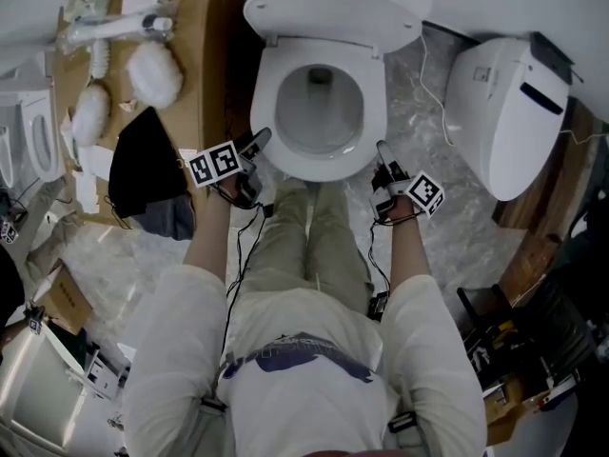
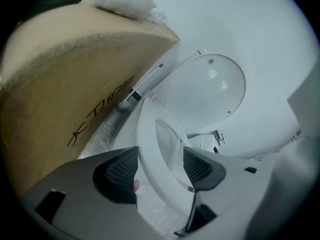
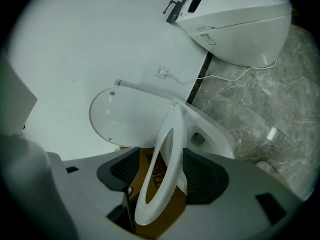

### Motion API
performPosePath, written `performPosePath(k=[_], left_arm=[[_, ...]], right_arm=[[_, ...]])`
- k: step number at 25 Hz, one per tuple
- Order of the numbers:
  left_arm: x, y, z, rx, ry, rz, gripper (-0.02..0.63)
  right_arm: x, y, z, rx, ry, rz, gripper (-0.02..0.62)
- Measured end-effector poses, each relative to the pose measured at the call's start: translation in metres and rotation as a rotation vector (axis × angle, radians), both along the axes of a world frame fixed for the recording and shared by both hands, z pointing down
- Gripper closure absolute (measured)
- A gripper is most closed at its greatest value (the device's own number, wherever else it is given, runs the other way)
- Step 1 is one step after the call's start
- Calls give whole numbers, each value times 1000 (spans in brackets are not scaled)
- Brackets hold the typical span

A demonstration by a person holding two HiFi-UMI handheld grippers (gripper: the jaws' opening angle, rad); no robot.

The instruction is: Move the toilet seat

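Head view: we're standing over the toilet, left gripper (image 1: 255, 146) and right gripper (image 1: 383, 152) at the front corners of the toilet seat (image 1: 319, 169).

Left gripper view: jaws clamped across the seat's rim, lid (image 2: 205, 91) up behind.

Right gripper view: jaws pinch the rim too, seat tilted up off the bowl (image 3: 215, 136).

Looks like stiff, glossy plastic, light-ish but slippery, so we'd grip the rim squarely.

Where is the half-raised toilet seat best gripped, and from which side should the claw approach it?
Grip the toilet seat at the front corners of its rim, coming from the front. The ring is thin and flat and hinges at the back, below the raised lid, so only its front is free. The left claw and right claw hold it there.
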State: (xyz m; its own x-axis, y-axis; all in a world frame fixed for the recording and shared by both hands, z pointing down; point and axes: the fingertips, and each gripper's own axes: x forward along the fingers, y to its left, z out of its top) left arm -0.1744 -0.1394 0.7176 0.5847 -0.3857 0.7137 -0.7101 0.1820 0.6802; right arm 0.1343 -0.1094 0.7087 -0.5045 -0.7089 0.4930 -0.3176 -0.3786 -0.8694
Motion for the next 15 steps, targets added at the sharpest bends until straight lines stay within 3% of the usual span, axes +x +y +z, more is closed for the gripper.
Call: performPosePath(k=[15], left_arm=[[4,-51,-63,102,20,2,342]], right_arm=[[9,-46,-68,135,-8,4,330]])
